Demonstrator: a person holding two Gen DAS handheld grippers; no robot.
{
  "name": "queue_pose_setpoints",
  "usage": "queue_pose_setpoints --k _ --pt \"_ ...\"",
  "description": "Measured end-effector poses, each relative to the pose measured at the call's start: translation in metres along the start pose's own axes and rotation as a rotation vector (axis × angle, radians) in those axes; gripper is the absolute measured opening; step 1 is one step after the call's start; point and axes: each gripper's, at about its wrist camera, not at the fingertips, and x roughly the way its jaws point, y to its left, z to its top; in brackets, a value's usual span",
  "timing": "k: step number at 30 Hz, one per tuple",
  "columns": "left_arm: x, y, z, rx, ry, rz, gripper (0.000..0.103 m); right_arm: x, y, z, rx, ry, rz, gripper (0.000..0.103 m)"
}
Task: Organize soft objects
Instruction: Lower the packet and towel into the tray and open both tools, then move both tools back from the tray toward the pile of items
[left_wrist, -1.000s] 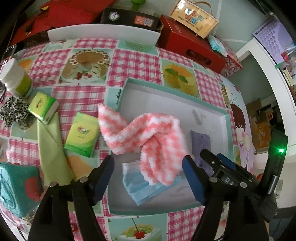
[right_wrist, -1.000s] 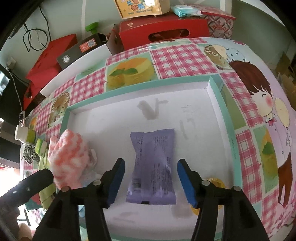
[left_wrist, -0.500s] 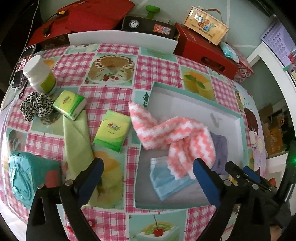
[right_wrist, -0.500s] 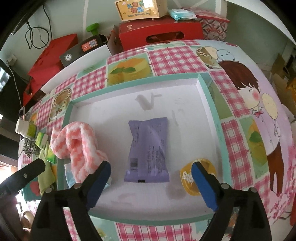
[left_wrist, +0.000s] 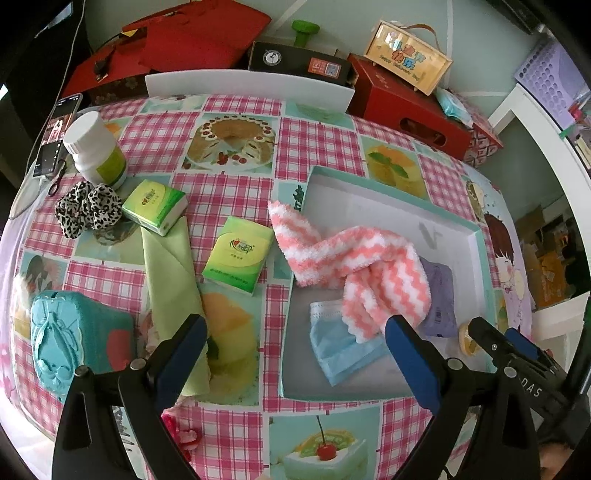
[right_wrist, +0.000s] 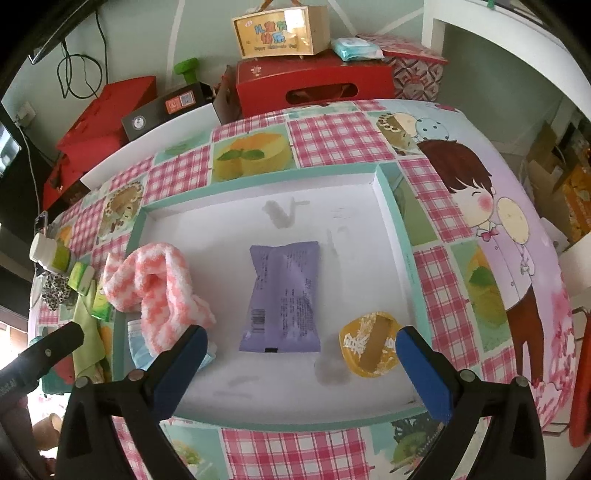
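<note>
Only the left view takes in the table (left_wrist: 236, 192) left of the tray (left_wrist: 476, 236): two green tissue packs (left_wrist: 236, 254), a folded green cloth (left_wrist: 170, 266), a leopard scrunchie (left_wrist: 86, 212), a white bottle (left_wrist: 96, 147). The right view alone shows the whole purple packet (right_wrist: 282, 295) and a yellow cup (right_wrist: 371, 343). The fluffy pink-and-white sock (left_wrist: 354, 266) lies twisted over the tray's left rim, partly on a blue mask (left_wrist: 340, 350). Compared with a second ago, both views sit farther back. The left tongs (left_wrist: 295, 350) and right tongs (right_wrist: 299, 358) have just been opening and stand spread, nothing between them.
</note>
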Motion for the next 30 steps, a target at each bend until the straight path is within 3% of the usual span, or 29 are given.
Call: queue_pose_setpoints --k 8,20,30 --pt "-0.025 0.004 -0.004 0.013 -0.1 0.001 0.097 -0.011 0.002 -0.006 0.002 -0.008 0.016 0.103" --pt "-0.044 0.022 -0.017 0.0 -0.056 -0.022 0.097 -0.027 0.022 -0.021 -0.035 -0.009 0.02 0.103" --pt "-0.077 0.051 -0.012 -0.035 -0.096 -0.002 0.097 -0.036 0.049 -0.027 -0.087 -0.008 0.029 0.103"
